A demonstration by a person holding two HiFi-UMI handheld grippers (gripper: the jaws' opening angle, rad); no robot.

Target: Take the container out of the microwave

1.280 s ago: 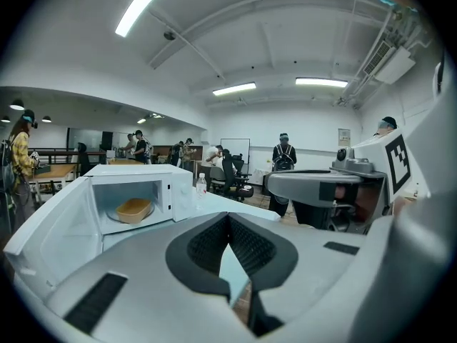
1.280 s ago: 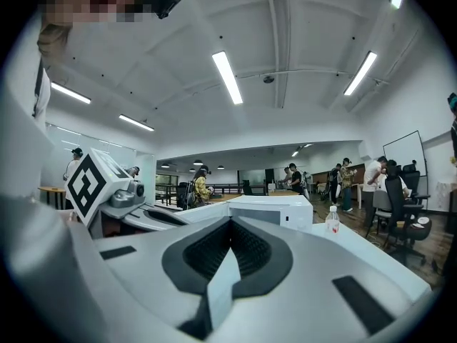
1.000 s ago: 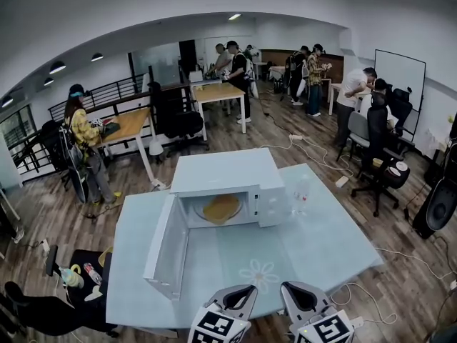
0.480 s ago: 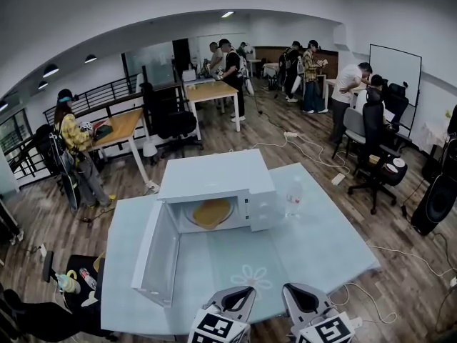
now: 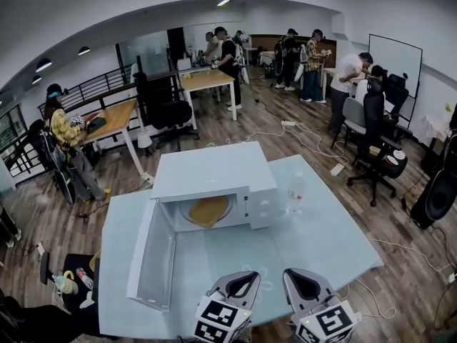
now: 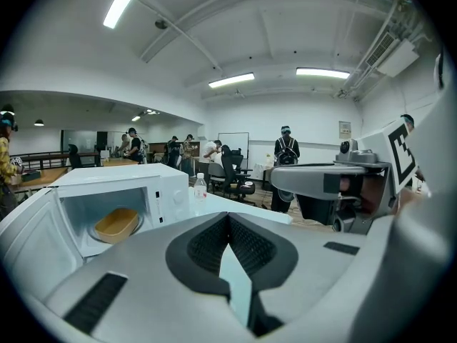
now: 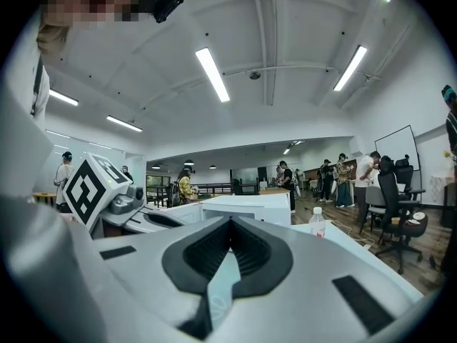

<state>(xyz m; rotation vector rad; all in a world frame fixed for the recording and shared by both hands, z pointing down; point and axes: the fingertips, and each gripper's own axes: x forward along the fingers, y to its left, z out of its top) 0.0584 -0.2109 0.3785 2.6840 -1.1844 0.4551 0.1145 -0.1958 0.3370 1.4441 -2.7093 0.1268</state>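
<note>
A white microwave (image 5: 214,174) stands on the light blue table (image 5: 321,241) with its door (image 5: 151,259) swung open to the left. Inside lies the tan container (image 5: 208,211), also visible in the left gripper view (image 6: 116,224). My left gripper (image 5: 246,276) and right gripper (image 5: 293,274) hover side by side over the table's near edge, well short of the microwave. Both point at it. The left gripper's (image 6: 228,216) jaws meet at the tips with nothing between them. The right gripper's (image 7: 230,221) jaws look the same.
A clear plastic bottle (image 5: 296,191) stands just right of the microwave. Behind the table are wooden desks (image 5: 207,81), office chairs (image 5: 375,145), floor cables and several people. A bag and small items lie on the floor at the left (image 5: 68,281).
Both grippers have moved forward over the table edge toward the microwave, and the view has come closer. The microwave, door and container are unmoved.
</note>
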